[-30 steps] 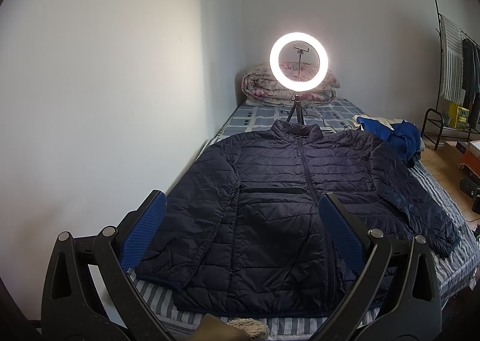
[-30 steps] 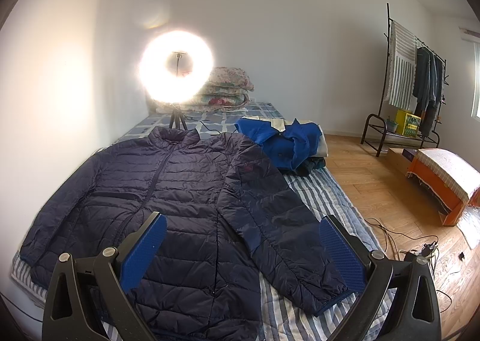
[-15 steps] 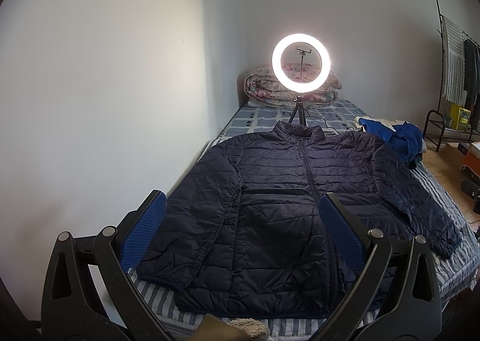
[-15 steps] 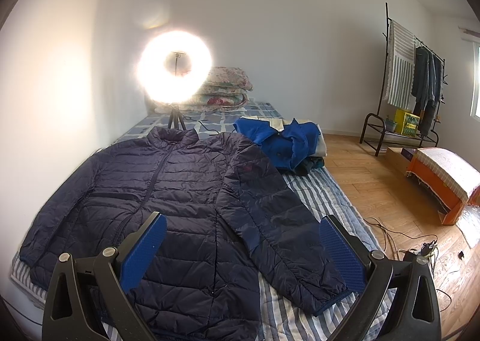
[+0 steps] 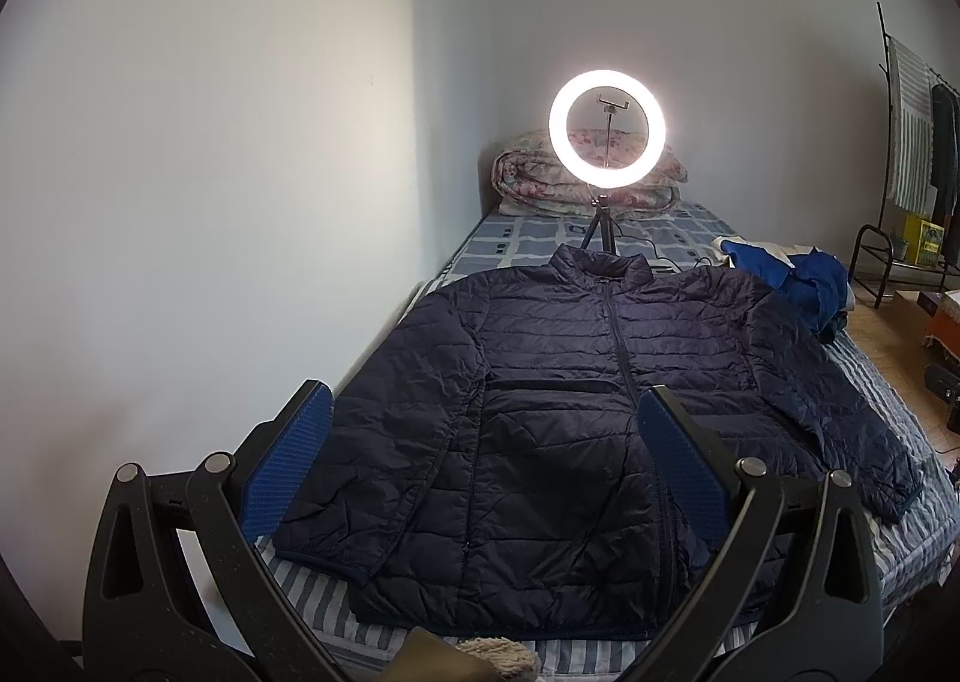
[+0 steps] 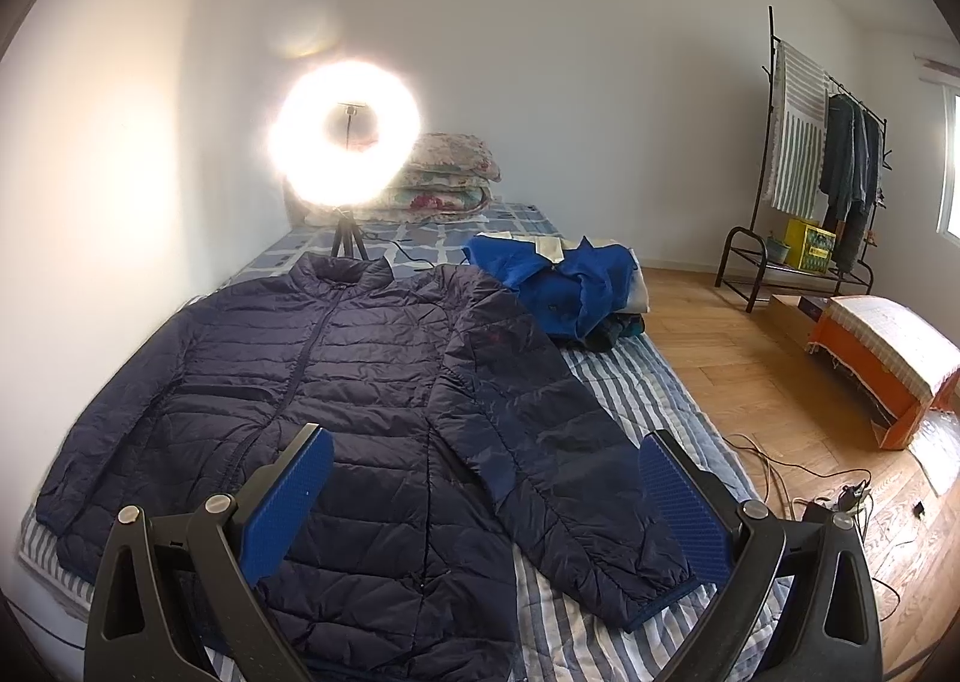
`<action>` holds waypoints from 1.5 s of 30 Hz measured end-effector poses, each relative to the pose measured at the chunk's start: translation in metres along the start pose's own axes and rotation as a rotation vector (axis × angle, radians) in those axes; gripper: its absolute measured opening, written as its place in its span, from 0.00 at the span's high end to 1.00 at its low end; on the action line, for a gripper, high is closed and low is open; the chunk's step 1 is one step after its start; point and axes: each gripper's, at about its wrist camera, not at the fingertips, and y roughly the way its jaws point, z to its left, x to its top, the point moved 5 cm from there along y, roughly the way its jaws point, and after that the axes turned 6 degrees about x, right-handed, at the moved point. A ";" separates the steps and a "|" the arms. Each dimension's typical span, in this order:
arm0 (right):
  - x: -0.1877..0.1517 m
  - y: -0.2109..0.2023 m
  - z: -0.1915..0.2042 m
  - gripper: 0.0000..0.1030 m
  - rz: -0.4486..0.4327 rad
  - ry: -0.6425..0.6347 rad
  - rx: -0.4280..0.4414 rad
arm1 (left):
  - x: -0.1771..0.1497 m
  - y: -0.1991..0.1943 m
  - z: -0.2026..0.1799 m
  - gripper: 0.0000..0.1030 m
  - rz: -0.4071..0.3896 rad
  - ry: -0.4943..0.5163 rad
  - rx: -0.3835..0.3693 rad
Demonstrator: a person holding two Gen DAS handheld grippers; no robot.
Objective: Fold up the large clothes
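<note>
A dark navy quilted puffer jacket [image 5: 576,400] lies flat and zipped on the striped bed, collar away from me, both sleeves spread out; it also shows in the right wrist view [image 6: 336,406]. My left gripper [image 5: 480,448] is open and empty, held above the jacket's hem. My right gripper [image 6: 486,484] is open and empty, held above the jacket's right sleeve [image 6: 558,454] and lower front.
A lit ring light on a tripod [image 5: 606,136] stands behind the collar, before folded quilts [image 6: 450,178]. A blue garment pile [image 6: 558,280] lies at the bed's right. White wall [image 5: 210,202] to the left. Wood floor, cables [image 6: 828,490], orange-covered stool [image 6: 888,358] and clothes rack [image 6: 822,154] to the right.
Both views have shifted slightly; the jacket sits a little to the right in the left wrist view. The jacket itself has not moved and both grippers stay open.
</note>
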 end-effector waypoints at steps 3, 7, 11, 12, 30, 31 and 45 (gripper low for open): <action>0.000 0.000 0.000 0.00 0.001 0.001 0.001 | 0.000 -0.001 0.000 0.00 -0.002 0.002 -0.002; 0.000 0.000 0.000 0.00 0.001 0.001 0.001 | 0.000 0.000 0.000 0.00 0.000 0.001 -0.002; 0.000 0.000 0.000 0.00 0.000 0.000 0.000 | 0.000 -0.001 -0.001 0.00 0.000 -0.001 -0.001; 0.000 0.000 0.000 0.00 0.000 0.000 0.001 | 0.000 -0.001 -0.001 0.00 0.000 -0.002 -0.001; 0.007 -0.001 0.008 0.00 -0.010 0.006 0.009 | -0.005 0.002 0.003 0.00 0.002 -0.004 0.001; 0.008 -0.001 0.010 0.00 -0.011 0.006 0.013 | -0.006 0.002 0.005 0.00 0.004 -0.005 0.003; 0.019 0.011 0.058 0.00 -0.010 -0.009 0.174 | -0.030 0.014 0.051 0.00 0.057 -0.050 0.070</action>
